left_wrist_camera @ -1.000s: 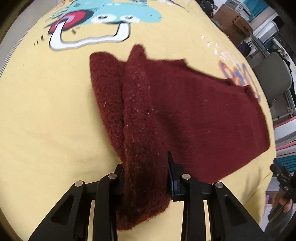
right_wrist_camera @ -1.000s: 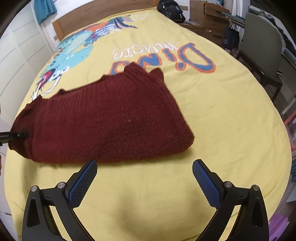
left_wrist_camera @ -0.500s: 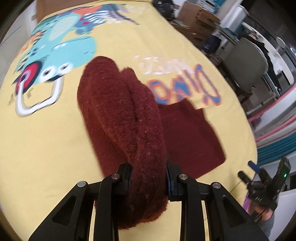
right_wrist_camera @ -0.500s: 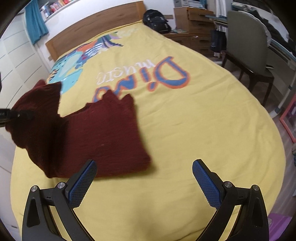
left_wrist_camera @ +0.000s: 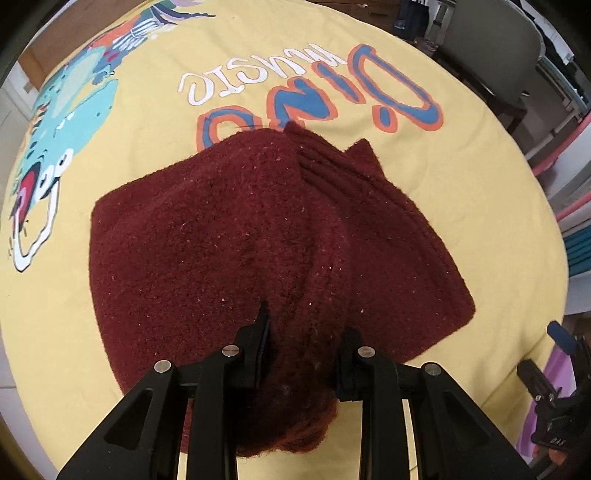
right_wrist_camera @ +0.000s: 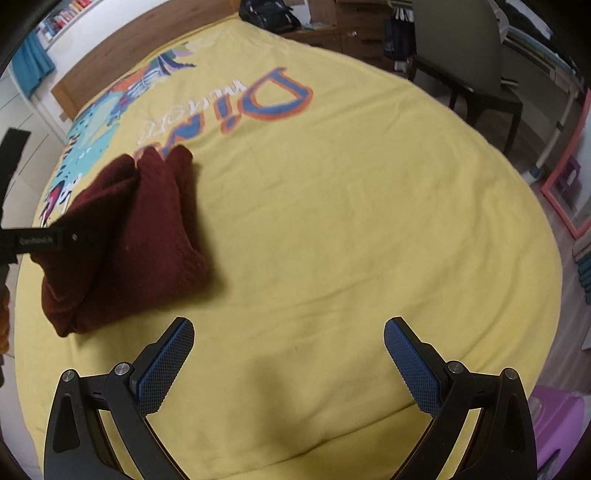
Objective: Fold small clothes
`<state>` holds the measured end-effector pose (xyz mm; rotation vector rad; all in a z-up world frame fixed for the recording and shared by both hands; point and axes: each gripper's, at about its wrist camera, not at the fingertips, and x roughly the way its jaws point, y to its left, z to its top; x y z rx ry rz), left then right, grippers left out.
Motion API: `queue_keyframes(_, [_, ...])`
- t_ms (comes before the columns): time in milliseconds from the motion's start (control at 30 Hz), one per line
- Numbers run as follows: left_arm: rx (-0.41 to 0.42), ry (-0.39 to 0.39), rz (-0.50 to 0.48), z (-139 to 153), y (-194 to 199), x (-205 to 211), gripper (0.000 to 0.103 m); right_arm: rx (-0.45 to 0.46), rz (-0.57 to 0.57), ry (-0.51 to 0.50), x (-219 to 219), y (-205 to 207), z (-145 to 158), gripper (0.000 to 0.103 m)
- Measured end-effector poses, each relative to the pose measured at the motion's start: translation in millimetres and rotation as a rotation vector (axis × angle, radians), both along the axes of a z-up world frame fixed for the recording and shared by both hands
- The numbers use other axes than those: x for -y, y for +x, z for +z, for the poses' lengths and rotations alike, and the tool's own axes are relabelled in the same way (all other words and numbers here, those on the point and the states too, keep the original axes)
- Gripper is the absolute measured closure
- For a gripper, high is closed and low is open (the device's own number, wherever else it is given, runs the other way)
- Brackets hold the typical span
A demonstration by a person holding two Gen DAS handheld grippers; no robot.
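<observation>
Left wrist view: the left gripper (left_wrist_camera: 303, 343) clenches a bunched edge of the sweater (left_wrist_camera: 229, 236), apparently to lay it doubled over itself on the bed (left_wrist_camera: 480, 192).

Right wrist view: the right gripper (right_wrist_camera: 288, 365) hangs beside the sweater, jaws released wide, holding nothing.

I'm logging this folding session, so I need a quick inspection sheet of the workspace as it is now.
Surface: yellow bedspread with a dinosaur print, lightly wrinkled.
Job's things: dark red sweater, folded over on itself.
Clutter: nothing seen on the bed.
Grippers: left gripper shut on a bunch of the sweater; right gripper open, empty, above bare bedspread.
Cables: nothing seen.
Surroundings: wooden headboard, grey chair, black bag.
</observation>
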<state>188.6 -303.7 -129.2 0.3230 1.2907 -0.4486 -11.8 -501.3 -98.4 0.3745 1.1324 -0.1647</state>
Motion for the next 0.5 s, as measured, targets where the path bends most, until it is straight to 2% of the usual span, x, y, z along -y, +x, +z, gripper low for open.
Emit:
queue_keyframes(200, [-0.017,0.027,0.04,1,9,1,0.074,0.014,0.011,0.006,-2,-1,2,0.0])
queue_keyframes(300, [-0.019,0.019,0.062,7,9,-4,0.061,0.023,0.014,-0.002,-2,-2,7,0.0])
queue_keyframes(367, [-0.018,0.016,0.07,12,9,-7,0.023,0.027,0.017,-0.008,-2,-1,10,0.0])
queue_keyframes(433, [-0.026,-0.013,0.08,19,9,-12,0.006,0.027,0.022,-0.013,-3,0,12,0.0])
queue_keyframes(500, [-0.026,-0.036,0.086,26,8,-19,0.005,0.03,0.027,-0.02,-5,1,15,0.0])
